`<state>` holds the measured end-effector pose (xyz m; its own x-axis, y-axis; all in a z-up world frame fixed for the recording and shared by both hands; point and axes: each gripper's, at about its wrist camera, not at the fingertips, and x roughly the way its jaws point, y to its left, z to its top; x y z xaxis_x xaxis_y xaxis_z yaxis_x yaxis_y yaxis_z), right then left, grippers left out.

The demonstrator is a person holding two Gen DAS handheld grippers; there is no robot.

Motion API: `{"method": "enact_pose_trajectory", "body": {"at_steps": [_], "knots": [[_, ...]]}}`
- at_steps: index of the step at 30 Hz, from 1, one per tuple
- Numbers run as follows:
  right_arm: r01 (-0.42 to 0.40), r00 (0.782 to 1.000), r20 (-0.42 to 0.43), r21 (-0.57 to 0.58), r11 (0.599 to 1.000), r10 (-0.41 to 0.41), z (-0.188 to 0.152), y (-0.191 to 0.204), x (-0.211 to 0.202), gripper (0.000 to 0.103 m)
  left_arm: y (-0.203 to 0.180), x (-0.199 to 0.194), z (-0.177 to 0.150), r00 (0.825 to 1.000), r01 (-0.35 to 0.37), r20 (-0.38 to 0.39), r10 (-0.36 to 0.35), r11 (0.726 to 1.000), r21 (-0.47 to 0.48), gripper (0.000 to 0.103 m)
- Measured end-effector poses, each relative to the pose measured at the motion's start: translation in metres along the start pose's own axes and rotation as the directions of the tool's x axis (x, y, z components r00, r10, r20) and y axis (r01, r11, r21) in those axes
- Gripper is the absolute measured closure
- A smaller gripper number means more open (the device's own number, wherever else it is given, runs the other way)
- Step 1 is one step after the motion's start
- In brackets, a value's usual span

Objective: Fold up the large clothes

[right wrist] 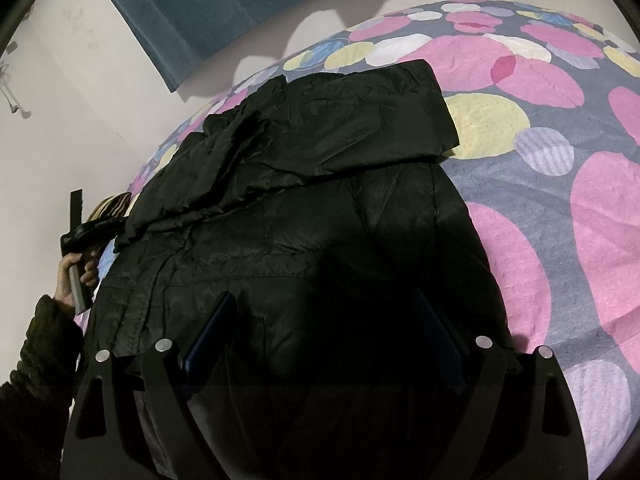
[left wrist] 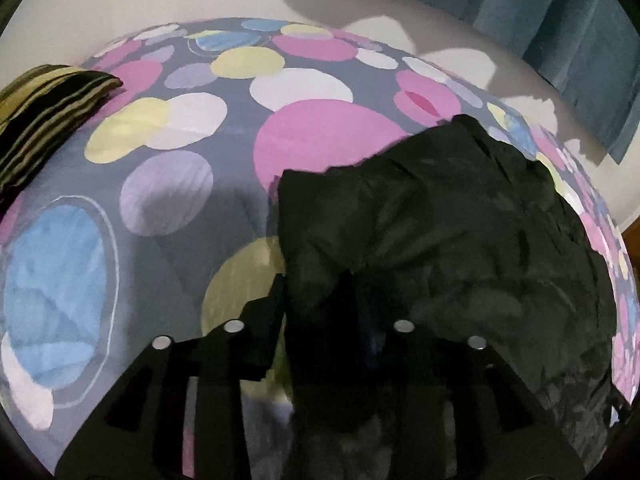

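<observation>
A large black puffy jacket (right wrist: 304, 208) lies on a bed with a grey sheet printed with coloured circles (right wrist: 560, 200). One sleeve (right wrist: 360, 120) is folded across its upper part. My right gripper (right wrist: 324, 312) is open just above the jacket's lower part, its blue-padded fingers (right wrist: 216, 324) spread wide. My left gripper (left wrist: 316, 292) is at the jacket's left edge; its fingers are close together with black cloth (left wrist: 440, 220) between them. In the right wrist view the left gripper (right wrist: 80, 236) shows at the far left, held by a hand.
A folded black-and-yellow striped cloth (left wrist: 44, 108) lies on the bed's far left. A white wall (right wrist: 80, 100) and blue curtains (right wrist: 200, 4) stand behind the bed. Bare sheet (left wrist: 120, 220) stretches left of the jacket.
</observation>
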<state>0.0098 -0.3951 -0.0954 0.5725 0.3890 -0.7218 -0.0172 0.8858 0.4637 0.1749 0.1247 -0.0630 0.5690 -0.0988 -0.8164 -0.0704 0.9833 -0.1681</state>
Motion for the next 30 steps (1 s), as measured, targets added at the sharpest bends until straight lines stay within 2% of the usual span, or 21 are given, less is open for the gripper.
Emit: {"method": "enact_pose_trajectory", "body": {"at_steps": [2, 10, 18, 30], "knots": [[0.001, 1.000, 0.000, -0.001, 1.000, -0.001, -0.001, 0.001, 0.000, 0.015, -0.002, -0.013, -0.009, 1.000, -0.004, 0.012, 0.004, 1.000, 0.006, 0.058], [-0.001, 1.000, 0.002, 0.000, 1.000, 0.001, -0.002, 0.001, -0.001, 0.015, -0.004, -0.055, -0.050, 0.999, 0.023, 0.032, -0.023, 1.000, 0.001, 0.046], [-0.024, 0.999, 0.025, 0.023, 0.999, 0.023, 0.000, -0.002, -0.010, 0.016, 0.001, -0.095, -0.101, 0.999, 0.016, 0.044, -0.016, 1.000, -0.015, 0.041], [0.051, 0.996, 0.071, 0.045, 0.998, -0.055, -0.016, -0.016, -0.066, 0.016, 0.023, -0.141, -0.161, 0.997, 0.004, 0.073, 0.000, 0.999, -0.049, 0.028]]}}
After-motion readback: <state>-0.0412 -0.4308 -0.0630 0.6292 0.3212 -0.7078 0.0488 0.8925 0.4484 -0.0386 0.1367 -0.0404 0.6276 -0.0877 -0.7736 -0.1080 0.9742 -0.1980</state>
